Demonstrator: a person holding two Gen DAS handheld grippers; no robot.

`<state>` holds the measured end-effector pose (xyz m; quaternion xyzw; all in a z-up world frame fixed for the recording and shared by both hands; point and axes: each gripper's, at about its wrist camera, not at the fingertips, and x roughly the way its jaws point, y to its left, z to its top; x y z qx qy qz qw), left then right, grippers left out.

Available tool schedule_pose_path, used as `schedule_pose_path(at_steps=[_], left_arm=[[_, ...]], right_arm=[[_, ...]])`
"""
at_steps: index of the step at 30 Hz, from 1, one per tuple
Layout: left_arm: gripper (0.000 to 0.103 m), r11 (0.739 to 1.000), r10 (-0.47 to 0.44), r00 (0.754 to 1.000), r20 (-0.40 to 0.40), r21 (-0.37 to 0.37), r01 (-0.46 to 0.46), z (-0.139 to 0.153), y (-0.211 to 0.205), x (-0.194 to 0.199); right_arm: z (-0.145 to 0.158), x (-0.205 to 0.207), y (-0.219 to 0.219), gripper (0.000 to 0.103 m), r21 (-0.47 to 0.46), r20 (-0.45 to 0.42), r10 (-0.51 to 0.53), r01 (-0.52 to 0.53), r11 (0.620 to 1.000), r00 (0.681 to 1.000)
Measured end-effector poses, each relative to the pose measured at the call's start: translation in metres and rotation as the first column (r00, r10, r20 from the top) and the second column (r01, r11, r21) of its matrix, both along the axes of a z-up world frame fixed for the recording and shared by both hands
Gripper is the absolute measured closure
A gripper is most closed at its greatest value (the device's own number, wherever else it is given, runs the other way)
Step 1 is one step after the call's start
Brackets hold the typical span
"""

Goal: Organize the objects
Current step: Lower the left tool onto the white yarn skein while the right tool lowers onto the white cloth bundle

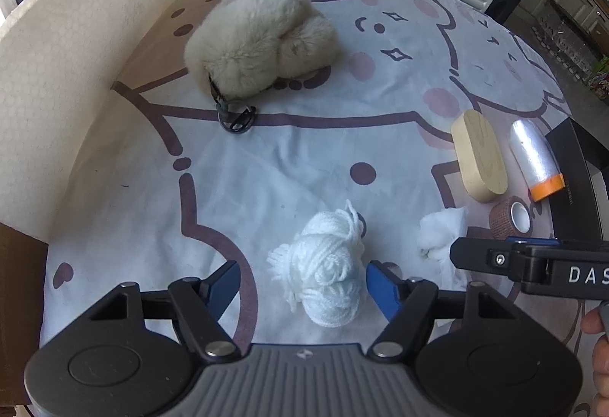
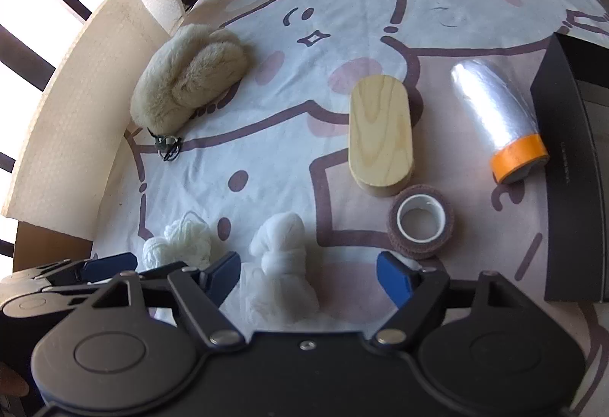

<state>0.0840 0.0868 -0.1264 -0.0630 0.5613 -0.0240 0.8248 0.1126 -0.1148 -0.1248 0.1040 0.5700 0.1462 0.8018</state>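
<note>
White yarn skein between the parted pads of left claw, gauze wad between those of right claw, wooden oval block at one o'clock on cartoon-print table.

Left gripper jaws parted, right gripper jaws parted, seemingly gripping nothing

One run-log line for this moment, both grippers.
left gripper: open, astride yarn bundle | right gripper: open, astride cotton wad | nothing gripped
</note>
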Motion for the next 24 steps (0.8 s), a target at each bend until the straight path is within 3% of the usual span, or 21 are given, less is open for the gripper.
schedule_pose_path(at_steps=[3, 9, 16, 17, 19, 21, 24], left_arm=[[0.033, 1.000, -0.009, 1.000, -0.004, -0.008, 0.009, -0.003, -0.001, 0.003], [0.033, 1.000, -0.011, 1.000, -0.014, -0.022, 0.011, -0.008, 0.001, 0.006], [0.033, 0.999, -0.006, 1.000, -0.024, -0.044, 0.005, -0.011, 0.003, 0.008], [0.033, 0.999, -0.008, 1.000, -0.024, -0.044, 0.006, -0.011, 0.003, 0.008], [0.033, 0.999, -0.013, 1.000, -0.027, -0.042, 0.012, -0.012, 0.001, 0.009], [0.033, 0.999, -0.015, 0.999, -0.030, -0.043, 0.014, -0.013, -0.001, 0.010], [0.034, 0.998, -0.010, 0.999, -0.036, -0.061, 0.008, -0.014, -0.001, 0.011]], right_arm=[[-0.002, 0.004, 0.004, 0.026, 0.007, -0.005, 0.017, -0.017, 1.000, 1.000], [-0.013, 0.008, 0.012, 0.042, 0.015, -0.053, 0.054, -0.053, 0.998, 0.997], [-0.022, 0.010, 0.015, 0.045, 0.018, -0.077, 0.065, -0.064, 0.998, 0.995], [-0.022, 0.010, 0.015, 0.047, 0.016, -0.074, 0.073, -0.072, 0.997, 0.995], [-0.021, 0.009, 0.014, 0.066, 0.020, -0.076, 0.078, -0.077, 0.997, 0.994], [-0.022, 0.009, 0.011, 0.074, 0.043, -0.086, 0.071, -0.067, 0.997, 0.994], [-0.018, 0.007, 0.007, 0.075, 0.044, -0.077, 0.067, -0.064, 0.997, 0.995]])
